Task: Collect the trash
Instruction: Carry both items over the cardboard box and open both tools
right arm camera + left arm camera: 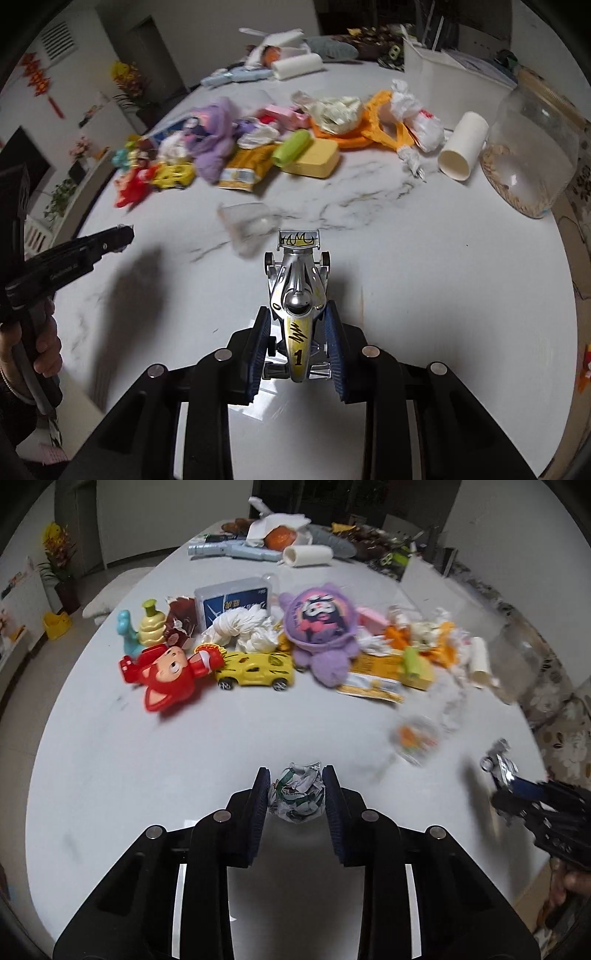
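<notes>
Crumpled paper (296, 793) between left hand-held gripper (295, 790) pads

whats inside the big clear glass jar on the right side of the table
The clear round glass jar lies tilted on the white marble table, with a thin layer of pale tan grainy stuff along its lower side. The rest looks empty; what the grains are is too blurred to tell.

My ribbed blue rubbery pads (334, 812) press a crumpled ball of printed paper (297, 794), matt and creased. My other pair clamp a toy racing car (299, 306) with a chrome-bright, glossy body. The table (424, 258) is polished white marble-look stone with grey veins. Beyond: a fuzzy purple plush (321, 627), a shiny yellow plastic car (255, 670), a clear glass jar (532, 155), a matt cardboard tube (463, 146).
</notes>
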A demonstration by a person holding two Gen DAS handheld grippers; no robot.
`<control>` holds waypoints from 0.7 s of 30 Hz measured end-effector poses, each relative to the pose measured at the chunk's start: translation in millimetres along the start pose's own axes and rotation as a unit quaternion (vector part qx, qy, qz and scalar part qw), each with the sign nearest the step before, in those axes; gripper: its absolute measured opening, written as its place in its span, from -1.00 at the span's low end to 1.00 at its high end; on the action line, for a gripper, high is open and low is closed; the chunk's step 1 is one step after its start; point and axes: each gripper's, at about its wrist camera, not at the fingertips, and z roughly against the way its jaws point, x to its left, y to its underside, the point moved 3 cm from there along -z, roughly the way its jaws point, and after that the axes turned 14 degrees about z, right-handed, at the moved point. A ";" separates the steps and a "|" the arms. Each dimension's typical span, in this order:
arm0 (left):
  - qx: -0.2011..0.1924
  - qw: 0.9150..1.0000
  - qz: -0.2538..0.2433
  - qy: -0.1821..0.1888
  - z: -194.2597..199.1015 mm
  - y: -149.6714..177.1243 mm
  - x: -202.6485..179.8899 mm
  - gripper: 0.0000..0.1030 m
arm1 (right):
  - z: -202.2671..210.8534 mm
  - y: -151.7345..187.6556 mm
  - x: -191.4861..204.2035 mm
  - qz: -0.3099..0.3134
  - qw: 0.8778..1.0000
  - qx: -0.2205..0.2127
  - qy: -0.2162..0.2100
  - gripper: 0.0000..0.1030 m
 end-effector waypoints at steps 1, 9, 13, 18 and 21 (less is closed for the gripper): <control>-0.002 1.000 -0.002 0.007 16.8 11.0 -2.5 -0.44 | 10.3 3.4 4.4 0.010 1.000 -0.005 -0.012 -0.42; 0.005 0.996 -0.085 0.016 93.0 103.8 -42.0 -0.42 | 76.7 46.6 42.6 0.082 0.993 -0.013 -0.084 -0.42; 0.035 0.990 -0.134 0.021 106.4 159.2 -55.9 -0.39 | 92.8 93.3 66.6 0.140 0.983 0.027 -0.116 -0.42; 0.086 0.982 -0.169 0.017 89.6 209.0 -58.3 0.15 | 73.2 141.5 79.4 0.166 0.971 0.094 -0.144 -0.39; 0.111 0.979 -0.170 0.006 72.8 223.9 -50.6 0.39 | 53.6 162.1 80.3 0.167 0.967 0.126 -0.146 -0.09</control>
